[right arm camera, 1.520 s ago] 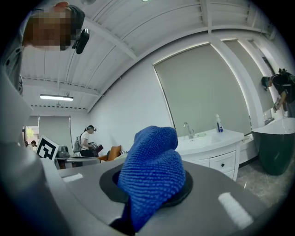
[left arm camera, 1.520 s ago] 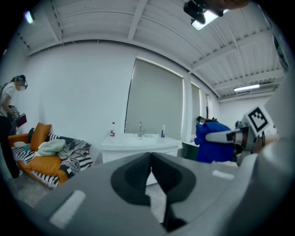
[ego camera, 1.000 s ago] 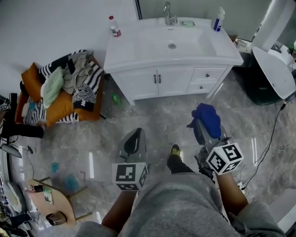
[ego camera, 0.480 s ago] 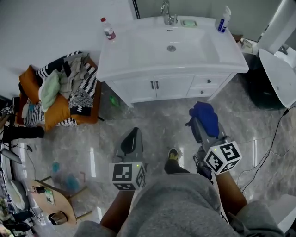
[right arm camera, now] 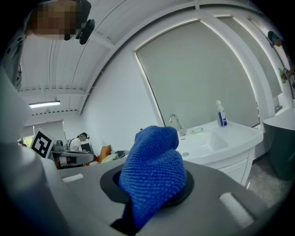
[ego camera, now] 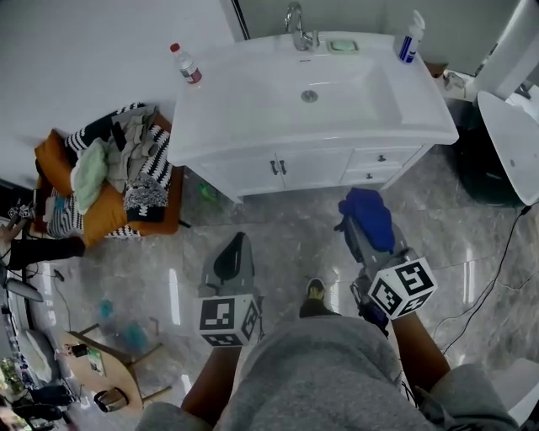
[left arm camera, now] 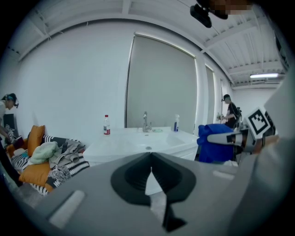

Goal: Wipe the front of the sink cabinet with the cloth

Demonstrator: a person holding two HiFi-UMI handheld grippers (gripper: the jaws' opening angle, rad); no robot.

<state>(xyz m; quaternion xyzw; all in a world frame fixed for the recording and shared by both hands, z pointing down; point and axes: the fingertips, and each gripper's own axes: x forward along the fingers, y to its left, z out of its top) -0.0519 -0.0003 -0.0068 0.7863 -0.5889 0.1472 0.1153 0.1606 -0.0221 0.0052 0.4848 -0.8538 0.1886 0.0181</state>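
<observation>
The white sink cabinet (ego camera: 313,164) stands ahead, its two doors and drawers facing me; it also shows in the right gripper view (right arm camera: 233,167). My right gripper (ego camera: 360,220) hovers over the floor a short way in front of the drawers, shut on a bunched blue cloth (ego camera: 368,215) that covers its jaws (right arm camera: 154,173). In the left gripper view the cloth (left arm camera: 215,143) sits at the right. My left gripper (ego camera: 236,242) hangs lower and to the left, apart from the cabinet, shut with nothing in it (left arm camera: 151,156).
On the countertop are a faucet (ego camera: 295,18), a small bottle (ego camera: 187,65) and a blue bottle (ego camera: 409,40). An orange chair heaped with clothes (ego camera: 109,172) stands left. A white fixture (ego camera: 509,139) and cables (ego camera: 493,252) lie right. A small table (ego camera: 97,370) is lower left.
The cabinet has come nearer and sits lower in the head view as the person steps toward it. Both grippers keep their hold and their places relative to the body.
</observation>
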